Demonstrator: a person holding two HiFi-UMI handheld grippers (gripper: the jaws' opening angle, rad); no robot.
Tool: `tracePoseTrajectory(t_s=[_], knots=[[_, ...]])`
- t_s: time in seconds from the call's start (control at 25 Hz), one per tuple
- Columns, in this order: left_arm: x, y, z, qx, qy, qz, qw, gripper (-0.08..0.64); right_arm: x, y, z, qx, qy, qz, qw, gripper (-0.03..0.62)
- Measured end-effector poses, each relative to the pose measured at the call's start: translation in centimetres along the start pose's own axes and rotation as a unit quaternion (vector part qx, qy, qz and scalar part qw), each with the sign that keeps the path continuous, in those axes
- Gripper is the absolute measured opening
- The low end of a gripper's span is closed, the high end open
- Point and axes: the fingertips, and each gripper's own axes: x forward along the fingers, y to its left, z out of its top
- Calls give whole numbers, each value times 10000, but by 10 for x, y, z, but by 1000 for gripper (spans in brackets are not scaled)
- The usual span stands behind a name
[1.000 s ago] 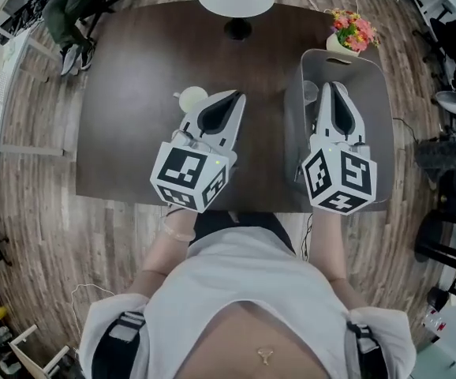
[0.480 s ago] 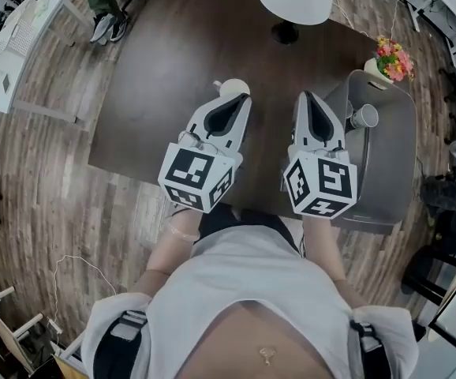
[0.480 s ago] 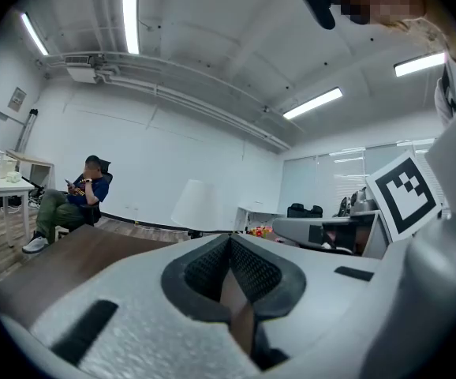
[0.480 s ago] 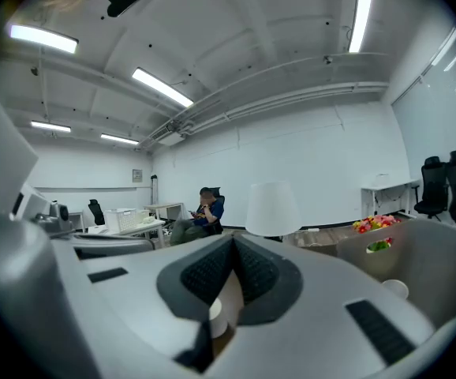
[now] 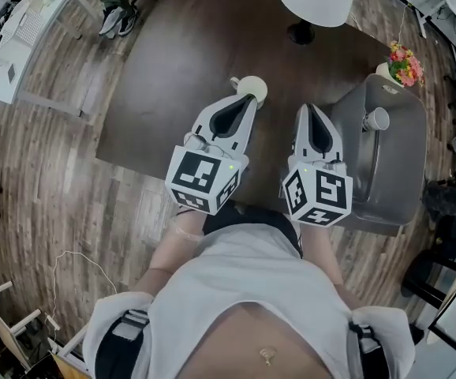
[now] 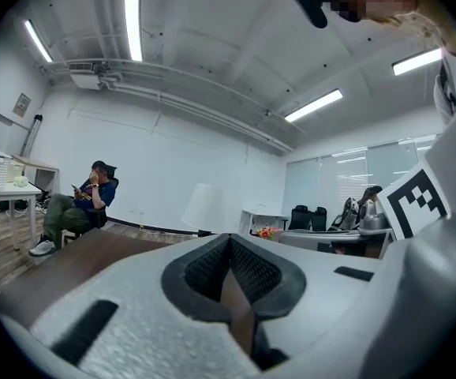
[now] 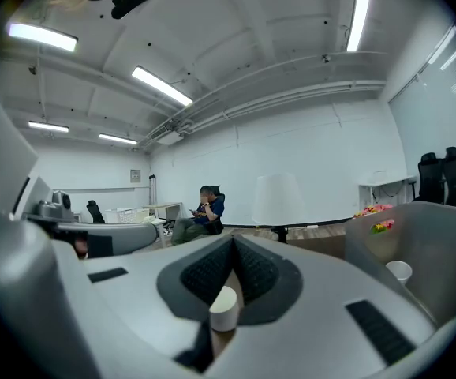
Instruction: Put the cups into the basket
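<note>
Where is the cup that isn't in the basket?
In the head view, the cup stands on the dark table just beyond the tip of the left tool, with the grey basket off to its right.

Bright ceiling tubes [image 6: 132, 22], fisheye-warped edges.

left tongs [image 5: 242, 101]: centre of frame, jaws together, tips pointing up-frame | right tongs [image 5: 312, 110]: just right of them (close, not touching), jaws together | forearms [image 5: 174, 247]: bare, reaching up from bottom centre
</note>
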Motion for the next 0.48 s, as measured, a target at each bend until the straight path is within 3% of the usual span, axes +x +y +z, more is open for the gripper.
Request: tracePoseTrajectory(t_s=[0.28,0.48], knots=[[-2,4,-4,-39,14,-27,10000,11,-4,1,-2,-91,-14,11,10000,12],[-1,11,-7,-150,36,-67,9999,11,9,16,-8,-657,359,391,9964,12]])
